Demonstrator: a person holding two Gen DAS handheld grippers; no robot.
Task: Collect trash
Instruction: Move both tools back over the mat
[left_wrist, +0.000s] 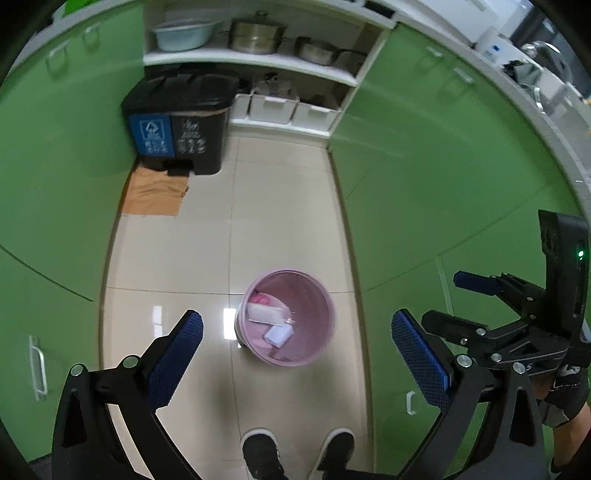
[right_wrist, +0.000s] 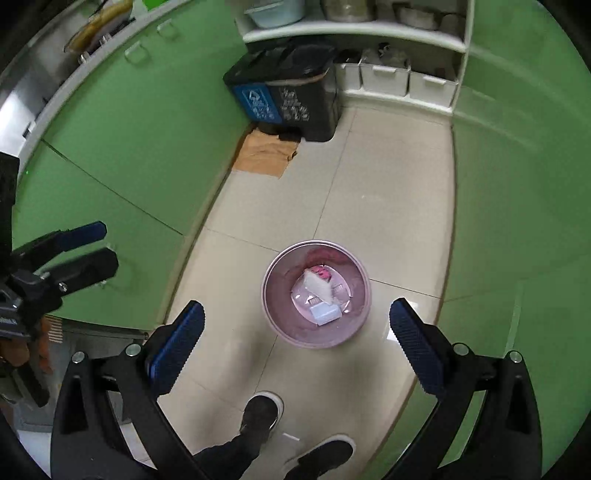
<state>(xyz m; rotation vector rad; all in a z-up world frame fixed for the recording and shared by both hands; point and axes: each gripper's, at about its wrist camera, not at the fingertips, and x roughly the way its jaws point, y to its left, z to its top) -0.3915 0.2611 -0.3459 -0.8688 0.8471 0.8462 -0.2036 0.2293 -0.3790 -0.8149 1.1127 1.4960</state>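
A round pink waste bin (left_wrist: 314, 302) (right_wrist: 288, 321) stands on the beige tiled floor between green cabinets. Inside it lie a white foam-like piece (left_wrist: 264, 313) (right_wrist: 317, 286), a small pale packet (left_wrist: 279, 335) (right_wrist: 325, 314) and something pink (left_wrist: 260, 298) (right_wrist: 321, 273). My left gripper (left_wrist: 295, 321) hangs above the bin, open, with nothing between its blue pads. My right gripper (right_wrist: 296, 306) is also above the bin, jaws spread wide and empty. Each gripper shows in the other's view: the right gripper (left_wrist: 448, 299) at the right edge, the left gripper (right_wrist: 107, 245) at the left edge.
A black two-part pedal bin (left_wrist: 181, 122) (right_wrist: 288, 92) stands at the far end on flattened cardboard (left_wrist: 155, 195) (right_wrist: 264, 155). Shelves with pots (left_wrist: 255, 33) and white boxes (left_wrist: 291, 107) are behind it. A person's black shoes (left_wrist: 262, 450) (right_wrist: 262, 410) stand near the pink bin; a small white scrap (right_wrist: 291, 437) lies between them.
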